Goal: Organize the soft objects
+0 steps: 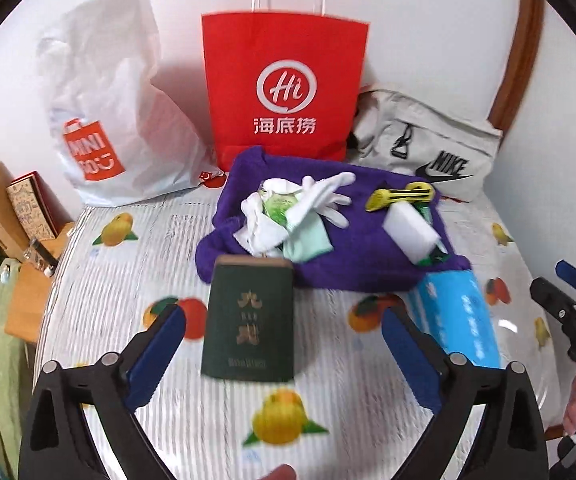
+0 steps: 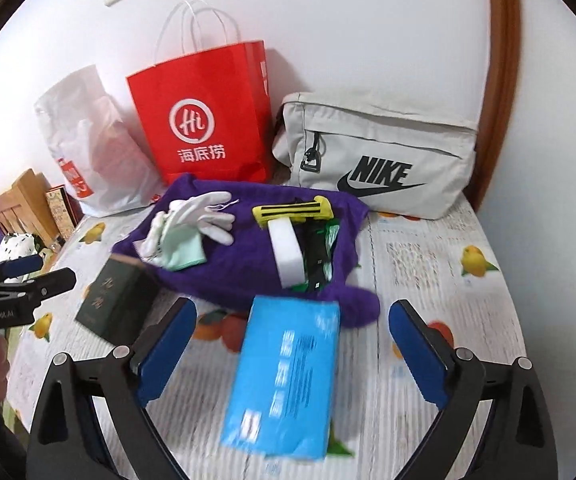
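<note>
Both pairs of fingers stand wide and hold nothing: the left gripper (image 1: 283, 344) frames the green box (image 1: 249, 320) without its pads touching it, and the right gripper (image 2: 292, 352) frames the blue pack (image 2: 288, 376) the same way. Both things lie on the fruit-print cloth (image 1: 127, 280), just in front of the purple towel (image 1: 368, 252). The soft things sit on that towel: white gloves (image 1: 324, 196), a mint cloth (image 1: 308, 244) and a white sponge (image 1: 410, 226), mixed with a yellow tool (image 1: 400, 196) and a green packet that the sponge partly hides. Behind them stand the white bag (image 1: 103, 120), the red bag (image 1: 283, 92) and the grey pouch (image 2: 376, 156). The risks I judge from here: a grab at the gloves could catch the mint cloth tangled under them, so both lift and one drops. The towel is bunched and bears everything, so pulling its edge would spill the sponge and tool. The hard yellow tool lies close to the sponge and could be swept along by wide jaws. The red bag stands light and upright; a nudge may tip it. The two grippers work close together and could collide over the towel.
</note>
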`<action>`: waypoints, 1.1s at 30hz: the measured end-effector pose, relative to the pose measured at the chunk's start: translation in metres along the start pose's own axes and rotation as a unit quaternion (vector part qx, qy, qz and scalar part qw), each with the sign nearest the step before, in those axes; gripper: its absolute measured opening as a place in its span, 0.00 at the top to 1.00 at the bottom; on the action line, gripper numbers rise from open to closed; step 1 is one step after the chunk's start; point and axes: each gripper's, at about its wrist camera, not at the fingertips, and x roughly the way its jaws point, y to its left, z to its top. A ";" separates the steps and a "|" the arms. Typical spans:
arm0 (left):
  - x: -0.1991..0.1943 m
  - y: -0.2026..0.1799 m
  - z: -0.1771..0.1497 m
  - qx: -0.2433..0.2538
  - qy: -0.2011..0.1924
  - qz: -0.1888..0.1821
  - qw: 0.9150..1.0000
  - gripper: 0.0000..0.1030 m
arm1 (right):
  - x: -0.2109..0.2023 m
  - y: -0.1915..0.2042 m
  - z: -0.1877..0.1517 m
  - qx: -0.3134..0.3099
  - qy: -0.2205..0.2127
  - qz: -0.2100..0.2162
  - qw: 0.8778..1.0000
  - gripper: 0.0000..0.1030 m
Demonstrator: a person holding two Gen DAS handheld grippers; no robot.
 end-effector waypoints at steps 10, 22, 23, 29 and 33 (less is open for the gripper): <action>-0.074 -0.016 -0.066 0.013 -0.040 0.015 0.999 0.01 | -0.079 0.016 -0.060 0.011 -0.024 -0.014 1.000 0.04; -0.112 -0.031 -0.125 0.019 -0.053 0.031 0.998 0.01 | -0.132 0.020 -0.121 0.015 -0.039 -0.019 0.999 0.04; -0.115 -0.032 -0.128 0.021 -0.055 0.031 0.998 0.01 | -0.134 0.020 -0.124 0.017 -0.039 -0.018 0.999 0.04; -0.132 -0.036 -0.139 0.023 -0.071 0.042 0.996 0.01 | -0.149 0.024 -0.136 0.013 -0.049 -0.018 0.999 0.04; -0.138 -0.036 -0.145 0.018 -0.074 0.039 0.996 0.01 | -0.157 0.026 -0.140 0.013 -0.056 -0.019 0.998 0.04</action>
